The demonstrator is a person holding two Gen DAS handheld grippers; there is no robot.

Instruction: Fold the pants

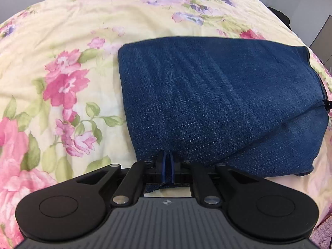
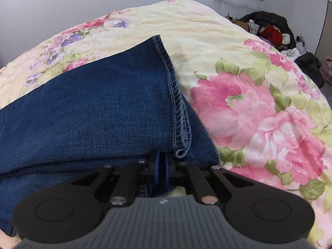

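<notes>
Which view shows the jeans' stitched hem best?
The right wrist view: the hem with its pale stitching runs down the jeans toward the right gripper. The left wrist view shows only plain folded denim.

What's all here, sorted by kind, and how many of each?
Jeans: 1
Flowered bedspread: 1
Hand-held grippers: 2, the left gripper and the right gripper, each with fingers closed on the jeans
Clothes pile beyond the bed: 1
Total: 5
</notes>
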